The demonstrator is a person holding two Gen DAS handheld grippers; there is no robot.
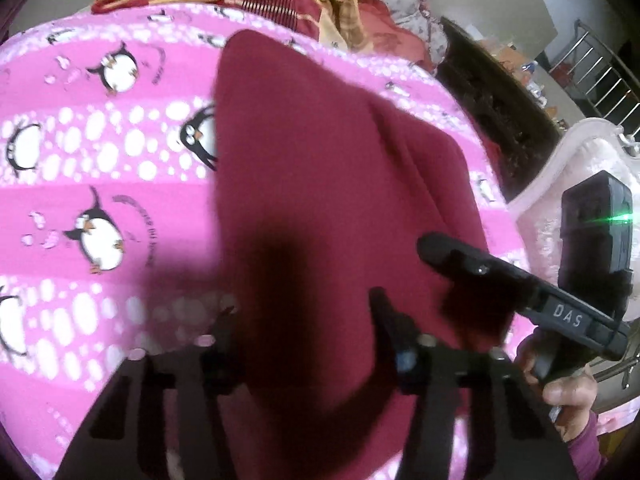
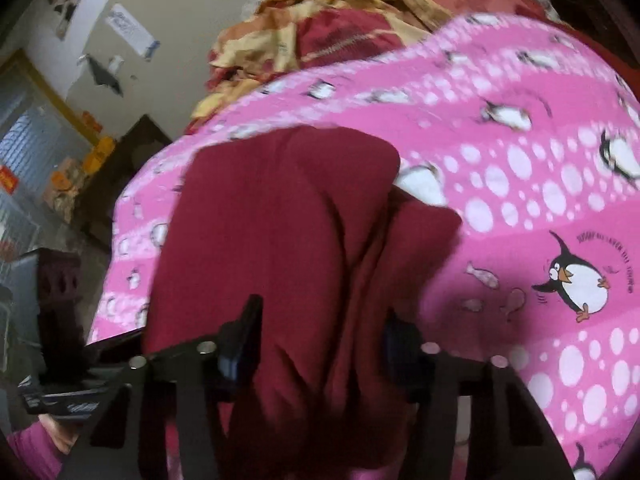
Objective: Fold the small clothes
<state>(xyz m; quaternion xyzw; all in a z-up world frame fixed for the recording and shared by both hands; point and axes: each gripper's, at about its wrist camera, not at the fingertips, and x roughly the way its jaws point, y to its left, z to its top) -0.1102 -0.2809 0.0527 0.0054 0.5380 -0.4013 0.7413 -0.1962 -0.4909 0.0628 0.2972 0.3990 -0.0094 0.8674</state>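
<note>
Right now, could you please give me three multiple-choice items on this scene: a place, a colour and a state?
1. The garment lies on: A a bare floor; B the penguin blanket; C a chair.
2. The garment is: A dark red; B blue; C white.
3. The light on the right gripper is: A off; B red; C green.
Answers: B, the penguin print surrounds it; A, both views show dark red cloth; C, it glows green in the left wrist view.

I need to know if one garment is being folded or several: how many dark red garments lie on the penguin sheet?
1. The dark red garment lies on the pink penguin sheet, its near end between both grippers' fingers. Other crumpled fabric sits beyond the sheet.
</note>
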